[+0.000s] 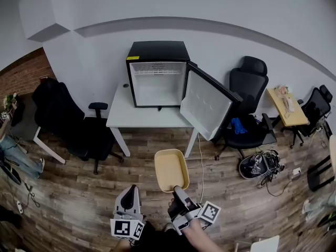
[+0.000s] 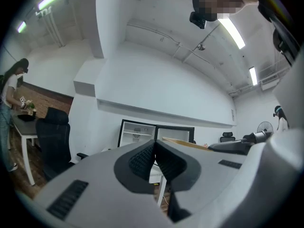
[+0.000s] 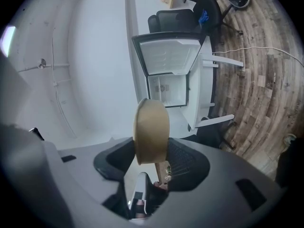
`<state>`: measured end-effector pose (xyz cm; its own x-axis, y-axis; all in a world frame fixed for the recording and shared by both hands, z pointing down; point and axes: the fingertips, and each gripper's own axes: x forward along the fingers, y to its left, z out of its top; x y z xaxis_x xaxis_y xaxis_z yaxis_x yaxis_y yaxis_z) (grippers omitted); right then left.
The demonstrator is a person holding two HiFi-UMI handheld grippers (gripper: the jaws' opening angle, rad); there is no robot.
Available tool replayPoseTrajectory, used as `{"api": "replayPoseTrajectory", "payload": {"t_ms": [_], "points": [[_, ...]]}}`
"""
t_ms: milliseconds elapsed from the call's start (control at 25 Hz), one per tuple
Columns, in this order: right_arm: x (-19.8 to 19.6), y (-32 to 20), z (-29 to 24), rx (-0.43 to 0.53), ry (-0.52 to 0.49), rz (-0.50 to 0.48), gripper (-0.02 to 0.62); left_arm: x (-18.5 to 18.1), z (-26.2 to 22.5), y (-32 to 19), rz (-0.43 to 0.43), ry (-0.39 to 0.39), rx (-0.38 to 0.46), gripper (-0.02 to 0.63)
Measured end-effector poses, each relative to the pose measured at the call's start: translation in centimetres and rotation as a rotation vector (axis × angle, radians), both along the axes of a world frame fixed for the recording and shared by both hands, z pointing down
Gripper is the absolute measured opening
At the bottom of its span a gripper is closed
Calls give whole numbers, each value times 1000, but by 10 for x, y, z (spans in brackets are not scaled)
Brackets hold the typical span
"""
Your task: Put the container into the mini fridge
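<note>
Pinching tan container [image 1: 171,169] in right gripper [image 1: 178,189], left gripper [image 1: 132,189] pressed together, white table [image 1: 137,117], wood floor [image 1: 68,193]

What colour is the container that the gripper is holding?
Pale yellowish tan container, seen best in the head view.

the left hand-held gripper [image 1: 131,190] sits low on the person's left, pointing forward and tilted somewhat upward. its two dark pads are pressed together with nothing between them. the right hand-held gripper [image 1: 177,189] is just beside it, angled forward, with the person's right hand [image 1: 198,231] and bare forearm behind it. its jaws stand wide, clamped on the near end of the tan container [image 1: 171,169], which juts out ahead of them.
</note>
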<state>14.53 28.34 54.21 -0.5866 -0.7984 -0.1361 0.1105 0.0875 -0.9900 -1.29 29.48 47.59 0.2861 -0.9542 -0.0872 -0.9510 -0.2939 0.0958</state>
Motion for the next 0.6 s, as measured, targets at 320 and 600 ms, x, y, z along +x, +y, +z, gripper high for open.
{"api": "replayPoseTrajectory", "payload": {"t_ms": [320, 600], "points": [[1, -36, 8, -5, -1, -13, 218, -2, 9, -34, -20, 6, -11, 8], [-15, -106, 13, -14, 8, 9, 218, -18, 15, -109, 2, 10, -6, 8]]}}
